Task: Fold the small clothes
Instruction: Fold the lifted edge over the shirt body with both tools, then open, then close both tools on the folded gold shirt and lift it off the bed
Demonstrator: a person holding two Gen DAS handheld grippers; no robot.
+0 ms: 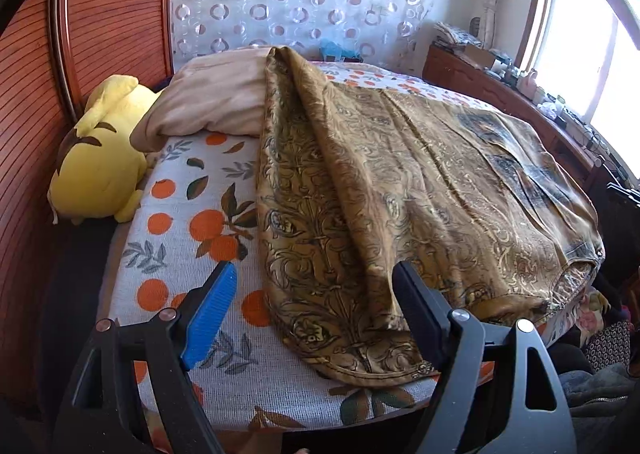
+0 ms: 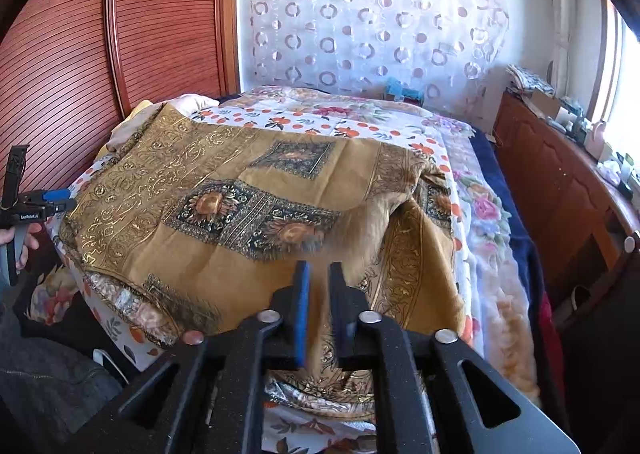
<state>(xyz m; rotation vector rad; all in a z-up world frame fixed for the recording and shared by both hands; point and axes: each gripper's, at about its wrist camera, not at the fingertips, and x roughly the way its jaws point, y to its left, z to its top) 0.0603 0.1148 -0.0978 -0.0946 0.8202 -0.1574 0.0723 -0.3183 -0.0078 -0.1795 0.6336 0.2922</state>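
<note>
Nearest my lens, the left claw stands wide, its jaws spread over the cloth's near hem with nothing pressed between them. In the right wrist view my right claw is parted only a little; a blurred fold of cloth hangs in the narrow gap, and I cannot tell whether the pads press on it. That cloth, gold-brown with scrollwork and dark square medallions, lies spread across the bed, draped over its near edge. In the left wrist view its long axis runs from the near edge away toward the pillow, a raised ridge of folds following that line, and its far tip rests against the pillow. Left of the cloth the orange-printed sheet lies bare, and beyond it a yellow plush toy sits against the ribbed wooden doors, touching the pillow's side. Past the cloth on the right, a floral blanket covers the bed's side, with a dark blue cover beside it. A wooden cabinet crowded with small items stands under a bright window. Behind the bed hangs a white curtain with ring patterns. My left hand shows at the edge of the right wrist view, beside the cloth.
</note>
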